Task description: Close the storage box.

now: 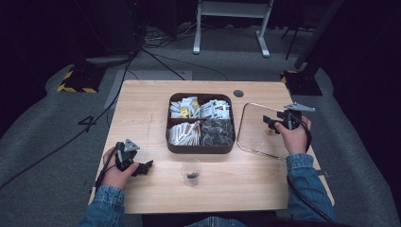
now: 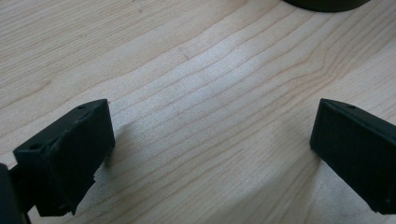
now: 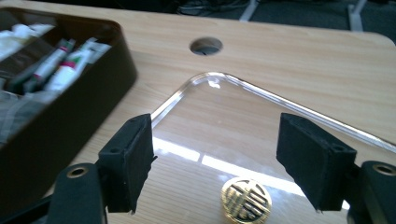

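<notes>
Nearest in the right gripper view, a small gold knob (image 3: 246, 201) with an embossed emblem stands on a clear lid (image 3: 299, 116) lying flat on the tabletop (image 3: 303, 60), just right of the dark compartment box (image 3: 70, 121). Judgement: the lid is rigid, smooth and likely slippery and breakable; the knob is the sound place to take hold, pinched across its sides. The right gripper (image 3: 215, 161) hangs over the knob, fingers (image 3: 130, 158) spread wide to either side, touching nothing. Left of the box, the left gripper (image 2: 212, 154) rests low over bare wood, fingers (image 2: 74, 154) wide apart, empty.
</notes>
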Demonstrator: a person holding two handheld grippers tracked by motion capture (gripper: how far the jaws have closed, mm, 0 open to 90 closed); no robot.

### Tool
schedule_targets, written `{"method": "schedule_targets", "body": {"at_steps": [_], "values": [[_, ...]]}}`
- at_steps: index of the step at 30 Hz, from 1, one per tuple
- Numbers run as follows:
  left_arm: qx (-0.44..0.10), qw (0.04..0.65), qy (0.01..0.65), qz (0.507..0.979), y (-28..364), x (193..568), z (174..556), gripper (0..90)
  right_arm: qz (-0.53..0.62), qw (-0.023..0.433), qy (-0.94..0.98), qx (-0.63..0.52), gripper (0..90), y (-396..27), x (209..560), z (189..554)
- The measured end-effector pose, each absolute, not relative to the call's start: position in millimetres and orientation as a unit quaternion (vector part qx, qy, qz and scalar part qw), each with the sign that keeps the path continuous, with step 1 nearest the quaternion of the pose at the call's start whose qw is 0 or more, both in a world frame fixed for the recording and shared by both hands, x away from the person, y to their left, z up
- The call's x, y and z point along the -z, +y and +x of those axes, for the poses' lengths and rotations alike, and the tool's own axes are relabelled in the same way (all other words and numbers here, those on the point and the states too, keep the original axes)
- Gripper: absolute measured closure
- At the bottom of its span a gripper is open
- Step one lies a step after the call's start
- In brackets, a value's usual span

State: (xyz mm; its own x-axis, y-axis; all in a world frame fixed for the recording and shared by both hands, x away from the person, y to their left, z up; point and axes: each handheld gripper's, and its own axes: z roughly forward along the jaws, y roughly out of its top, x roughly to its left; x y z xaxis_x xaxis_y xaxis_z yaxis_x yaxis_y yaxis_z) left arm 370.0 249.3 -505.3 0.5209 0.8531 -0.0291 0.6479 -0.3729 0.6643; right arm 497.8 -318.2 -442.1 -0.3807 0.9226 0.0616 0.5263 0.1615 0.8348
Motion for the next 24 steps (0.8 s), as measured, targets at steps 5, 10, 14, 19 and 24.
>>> {"method": "schedule_targets", "body": {"at_steps": [5, 10, 14, 19, 24], "values": [[-0.163, 0.316, 0.461, 0.813, 249.4, 505.2, 370.1, 0.3, 0.518, 0.237, 0.727, -0.385, 29.8, -324.9, 458.6, 502.6], [-0.163, 0.316, 0.461, 0.813, 249.4, 505.2, 370.0, 0.3, 0.529, 0.223, 0.733, -0.365, 34.4, -329.8, 471.0, 505.3], [-0.163, 0.316, 0.461, 0.813, 249.4, 505.3, 370.0, 0.3, 0.533, 0.211, 0.741, -0.350, 37.7, -332.2, 478.5, 506.0], [-0.163, 0.316, 0.461, 0.813, 249.4, 505.2, 370.1, 0.3, 0.523, 0.205, 0.756, -0.336, 43.6, -327.5, 484.5, 507.1], [-0.163, 0.316, 0.461, 0.813, 249.4, 505.2, 370.0, 0.3, 0.523, 0.206, 0.763, -0.319, 55.9, -326.4, 488.1, 507.0]]}}
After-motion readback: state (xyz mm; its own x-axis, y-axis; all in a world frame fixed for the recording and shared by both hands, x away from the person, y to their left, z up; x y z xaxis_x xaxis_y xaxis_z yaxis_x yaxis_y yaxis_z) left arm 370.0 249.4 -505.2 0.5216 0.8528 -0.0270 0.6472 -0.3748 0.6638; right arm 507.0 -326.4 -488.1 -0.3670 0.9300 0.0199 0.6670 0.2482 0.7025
